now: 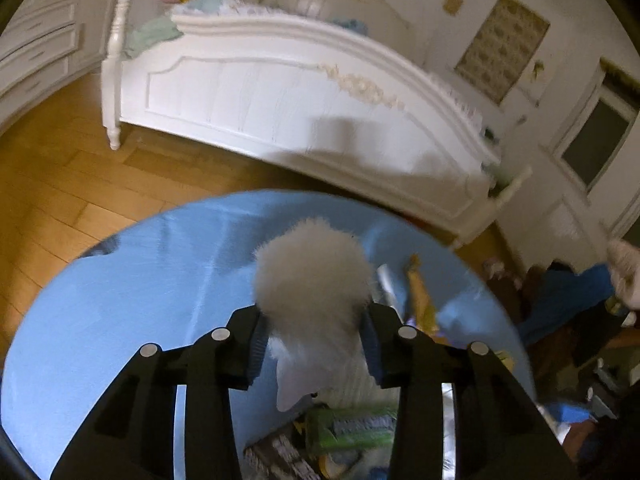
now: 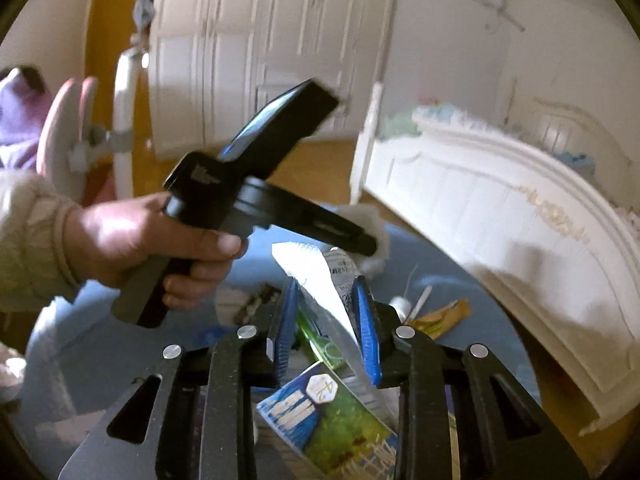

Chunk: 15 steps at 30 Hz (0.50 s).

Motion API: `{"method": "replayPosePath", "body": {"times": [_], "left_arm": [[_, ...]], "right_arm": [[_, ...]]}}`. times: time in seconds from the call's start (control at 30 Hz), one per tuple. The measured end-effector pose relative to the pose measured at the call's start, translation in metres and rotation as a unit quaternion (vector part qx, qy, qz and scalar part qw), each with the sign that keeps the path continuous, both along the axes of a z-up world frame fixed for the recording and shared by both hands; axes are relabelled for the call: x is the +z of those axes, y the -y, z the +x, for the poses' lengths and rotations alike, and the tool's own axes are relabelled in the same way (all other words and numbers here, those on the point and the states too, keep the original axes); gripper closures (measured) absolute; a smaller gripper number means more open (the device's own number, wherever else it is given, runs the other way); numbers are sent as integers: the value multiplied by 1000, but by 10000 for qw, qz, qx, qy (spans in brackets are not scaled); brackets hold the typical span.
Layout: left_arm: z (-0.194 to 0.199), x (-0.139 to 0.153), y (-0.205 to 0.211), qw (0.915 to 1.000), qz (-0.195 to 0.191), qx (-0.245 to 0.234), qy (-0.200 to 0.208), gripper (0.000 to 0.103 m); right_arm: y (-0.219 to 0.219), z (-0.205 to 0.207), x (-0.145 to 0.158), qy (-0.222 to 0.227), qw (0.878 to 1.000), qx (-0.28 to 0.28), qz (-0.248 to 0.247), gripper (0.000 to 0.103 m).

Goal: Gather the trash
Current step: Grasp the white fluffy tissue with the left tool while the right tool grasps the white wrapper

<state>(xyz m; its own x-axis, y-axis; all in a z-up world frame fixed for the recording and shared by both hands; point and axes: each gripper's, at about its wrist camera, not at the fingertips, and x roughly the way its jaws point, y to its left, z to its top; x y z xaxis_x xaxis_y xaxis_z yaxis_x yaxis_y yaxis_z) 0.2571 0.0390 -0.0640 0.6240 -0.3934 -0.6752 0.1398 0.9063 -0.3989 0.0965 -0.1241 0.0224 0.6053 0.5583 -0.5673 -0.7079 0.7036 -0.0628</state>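
Lift both pieces straight up off the blue table (image 1: 120, 280) before carrying them away, without dragging through the litter left there. Left gripper (image 1: 314, 340) clenched on a fluffy white wad (image 1: 310, 276), held just above the table near its middle. Right gripper (image 2: 326, 332) pinching a silvery white wrapper (image 2: 320, 280), standing up over the table's near side. Keep both squeezes firm; wad soft and springy, wrapper thin and slippery. Green packet (image 1: 352, 428), yellow wrapper (image 1: 420, 300) and blue-green carton (image 2: 332, 420) lying loose on the table.
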Motion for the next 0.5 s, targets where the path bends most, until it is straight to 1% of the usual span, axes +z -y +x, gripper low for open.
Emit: {"method": "replayPosePath", "body": {"times": [0.03, 0.1, 0.13, 0.17, 0.2, 0.23, 0.27, 0.3, 0.33, 0.37, 0.43, 0.5], "left_arm": [[-8, 9, -5, 9999, -96, 54, 111, 64], [-26, 27, -13, 9990, -221, 135, 358, 64], [-37, 36, -17, 9983, -260, 162, 487, 64], [-47, 44, -21, 9975, -301, 181, 606, 64], [-64, 55, -28, 9962, -354, 225, 763, 64], [-75, 62, -32, 9952, -386, 252, 868, 64], [-84, 68, -34, 9943, -389, 262, 953, 64], [-100, 75, -39, 9930, -339, 296, 1088, 63], [-114, 81, -43, 9919, -279, 328, 1192, 63], [-123, 83, -46, 9912, -233, 359, 1255, 63], [-149, 88, -58, 9891, -159, 487, 1381, 63], [-174, 88, -74, 9866, -6, 703, 1475, 63]], "right_arm": [[10, -6, 9, -58, 9994, -3, 351, 74], [24, -10, 19, -205, 9959, 1, 886, 74], [34, -13, 27, -379, 9907, 11, 1304, 74], [41, -13, 34, -529, 9856, 16, 1605, 74], [51, -13, 39, -790, 9756, 50, 2049, 74], [57, -15, 44, -963, 9681, 73, 2314, 74], [64, -15, 45, -1217, 9557, 109, 2678, 74], [67, -15, 46, -1374, 9473, 122, 2893, 74], [71, -15, 46, -1578, 9354, 156, 3161, 74], [71, -16, 46, -1711, 9270, 201, 3330, 74], [64, -16, 50, -1922, 9148, 300, 3538, 74], [53, -21, 50, -2050, 9114, 352, 3550, 74]]}}
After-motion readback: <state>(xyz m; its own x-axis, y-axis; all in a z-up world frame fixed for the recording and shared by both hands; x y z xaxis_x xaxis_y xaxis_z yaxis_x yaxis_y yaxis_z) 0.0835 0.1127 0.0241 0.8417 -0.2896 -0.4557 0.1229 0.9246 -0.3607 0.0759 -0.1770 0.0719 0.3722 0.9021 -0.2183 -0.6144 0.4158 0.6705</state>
